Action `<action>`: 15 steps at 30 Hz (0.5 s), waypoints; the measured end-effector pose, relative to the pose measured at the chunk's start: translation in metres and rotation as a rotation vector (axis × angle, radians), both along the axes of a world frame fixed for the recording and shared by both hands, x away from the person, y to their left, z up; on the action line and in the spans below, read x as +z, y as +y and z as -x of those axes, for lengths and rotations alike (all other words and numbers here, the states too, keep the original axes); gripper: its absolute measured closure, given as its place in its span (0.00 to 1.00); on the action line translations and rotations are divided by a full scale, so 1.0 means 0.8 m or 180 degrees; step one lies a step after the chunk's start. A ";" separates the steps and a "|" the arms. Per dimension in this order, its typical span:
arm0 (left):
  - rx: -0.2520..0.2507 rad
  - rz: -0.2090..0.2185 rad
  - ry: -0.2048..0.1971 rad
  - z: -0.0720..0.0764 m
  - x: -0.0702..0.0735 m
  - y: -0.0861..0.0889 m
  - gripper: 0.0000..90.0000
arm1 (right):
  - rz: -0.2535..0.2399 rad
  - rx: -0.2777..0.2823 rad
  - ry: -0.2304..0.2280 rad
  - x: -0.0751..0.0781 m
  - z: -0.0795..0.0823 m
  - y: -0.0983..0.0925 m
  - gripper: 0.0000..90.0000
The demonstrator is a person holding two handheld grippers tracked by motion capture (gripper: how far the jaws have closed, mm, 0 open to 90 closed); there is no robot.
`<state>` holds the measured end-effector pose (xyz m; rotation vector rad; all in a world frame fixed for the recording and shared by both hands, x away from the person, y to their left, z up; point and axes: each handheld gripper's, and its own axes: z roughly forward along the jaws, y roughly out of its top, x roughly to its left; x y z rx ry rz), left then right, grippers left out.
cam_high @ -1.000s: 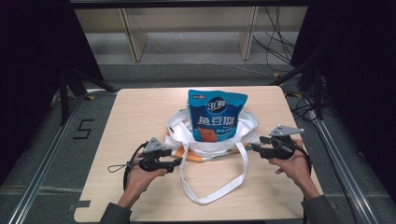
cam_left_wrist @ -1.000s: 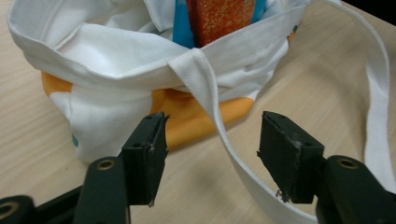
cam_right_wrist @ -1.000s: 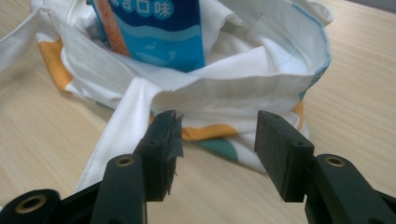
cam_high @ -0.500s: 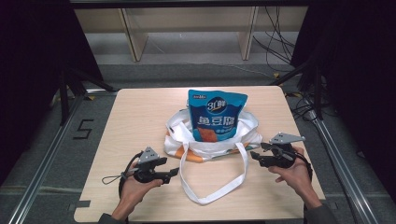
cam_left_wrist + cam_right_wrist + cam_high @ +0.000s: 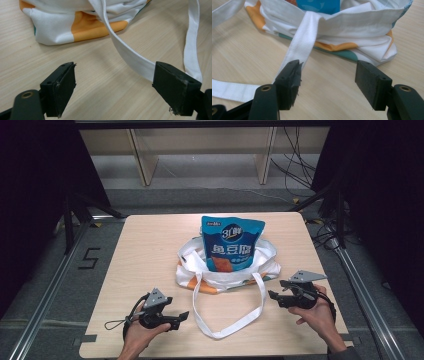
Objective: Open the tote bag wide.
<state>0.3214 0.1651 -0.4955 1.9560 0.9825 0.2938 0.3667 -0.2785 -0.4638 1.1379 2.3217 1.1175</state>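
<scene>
A white cloth tote bag (image 5: 227, 270) with orange and teal patches lies slumped in the middle of the table. A blue snack packet (image 5: 231, 242) stands upright in it. The bag's long white strap (image 5: 227, 327) loops toward the front edge. My left gripper (image 5: 181, 316) rests at the front left, open and empty, with the strap (image 5: 130, 55) running just past its right jaw. My right gripper (image 5: 273, 296) sits at the front right, open and empty, facing the bag's side (image 5: 362, 32), with the strap (image 5: 299, 45) behind its left jaw.
The light wooden table (image 5: 150, 250) has bare room left and right of the bag. A wooden shelf frame (image 5: 200, 150) stands on the floor beyond the far edge. Metal rails (image 5: 45, 290) flank the table, and cables (image 5: 300, 165) lie at the back right.
Both grippers have drawn back from the bag toward the front edge of the table. The bag, strap and packet have stayed in place.
</scene>
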 end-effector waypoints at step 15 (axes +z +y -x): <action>-0.0044 -0.0085 -0.0024 0.026 -0.003 0.003 0.19 | 0.0013 0.0040 0.0072 -0.016 0.043 0.002 0.38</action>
